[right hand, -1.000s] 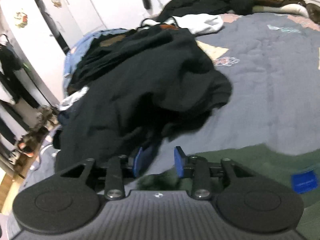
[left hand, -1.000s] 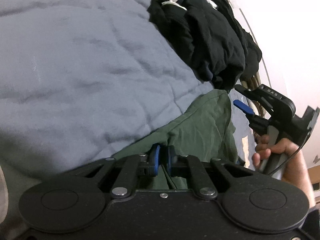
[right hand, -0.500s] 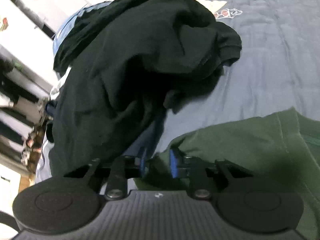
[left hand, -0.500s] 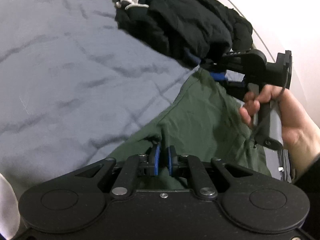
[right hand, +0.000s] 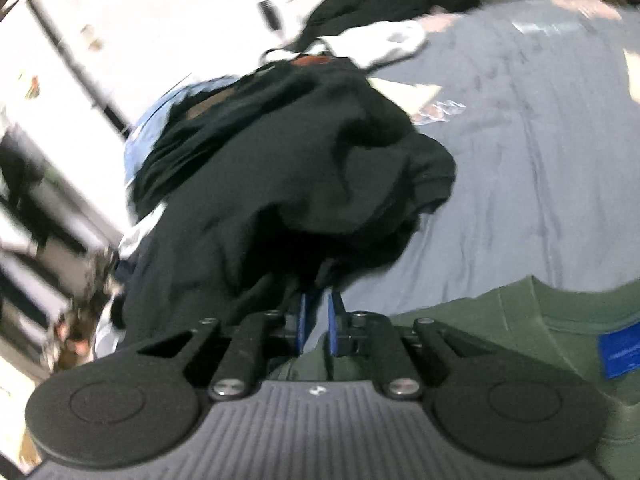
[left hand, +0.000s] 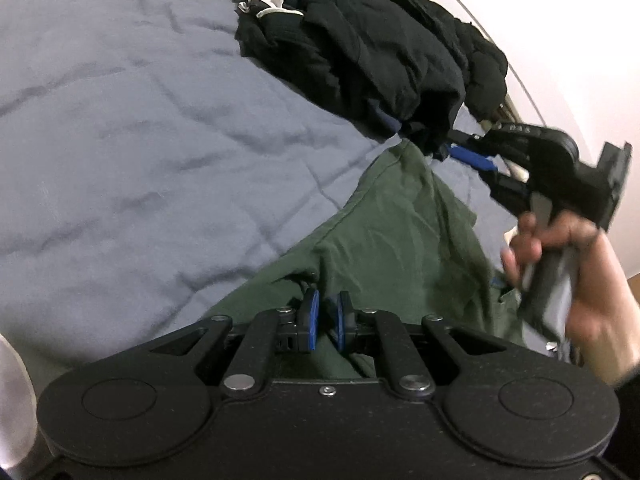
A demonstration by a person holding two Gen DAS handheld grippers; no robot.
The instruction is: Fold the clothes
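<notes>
We count one dark green cotton garment [left hand: 396,236], one heap of black clothes [left hand: 372,44], one grey-blue quilted bedcover [left hand: 132,128], one small blue label [right hand: 622,354], two black grippers with blue pads, and one bare hand [left hand: 576,264].

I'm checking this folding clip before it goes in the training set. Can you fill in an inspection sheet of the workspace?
Surface: grey-blue quilt, creased.
Job's things: green garment, partly lifted, stretched between both grippers.
Clutter: pile of black clothes just beyond the green garment; white and light-blue items around it.
Grippers: left gripper shut on a fold of green cloth; right gripper on its corner, jaws opening slightly.
Cables: nothing seen.
Surroundings: white cabinet doors; the rest is blurred.
</notes>
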